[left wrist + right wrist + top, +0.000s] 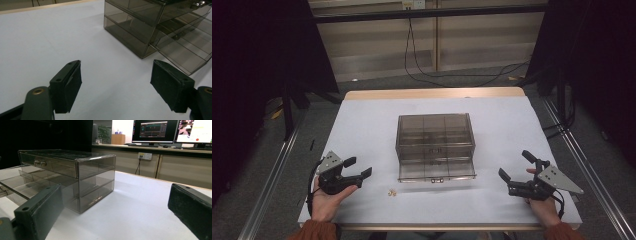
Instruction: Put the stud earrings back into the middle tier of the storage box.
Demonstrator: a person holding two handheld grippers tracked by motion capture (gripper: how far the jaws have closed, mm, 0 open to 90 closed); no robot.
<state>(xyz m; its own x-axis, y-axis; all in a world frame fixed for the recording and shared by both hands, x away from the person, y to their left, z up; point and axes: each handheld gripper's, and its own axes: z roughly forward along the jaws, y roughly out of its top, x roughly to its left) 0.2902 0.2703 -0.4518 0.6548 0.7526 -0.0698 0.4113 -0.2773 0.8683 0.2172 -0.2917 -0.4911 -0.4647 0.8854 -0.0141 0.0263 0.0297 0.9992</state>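
A smoky transparent drawer box (435, 142) is sitting in the middle of the white tabletop (362, 125), its interior divided into compartments by clear partitions. Its lower drawer (437, 171) is sticking out toward the person, pulled partway open, with a small metal handle (437, 180) showing at its front edge. In the right gripper view the box (72, 177) is standing left of centre, with a second small metal handle (40, 163) on the shut upper drawer, and the open drawer (22, 183) is reaching out to the left. In the left gripper view the box (150, 27) is occupying the upper right, and the open drawer (185, 53) is extending toward the lower right. Two tiny pale objects (391, 192), too small to identify, are lying on the tabletop just in front of the box's left corner. The left claw (358, 168) is resting at the near left of the tabletop, well apart from the box, held in the person's left hand (326, 199); its jaws are gaping wide and gripping nothing. The right claw (517, 166) is sitting at the near right, held by the right hand (542, 205), jaws likewise spread wide and empty. Beyond the tabletop, computer monitors (172, 131) are glowing on a far desk (155, 147).
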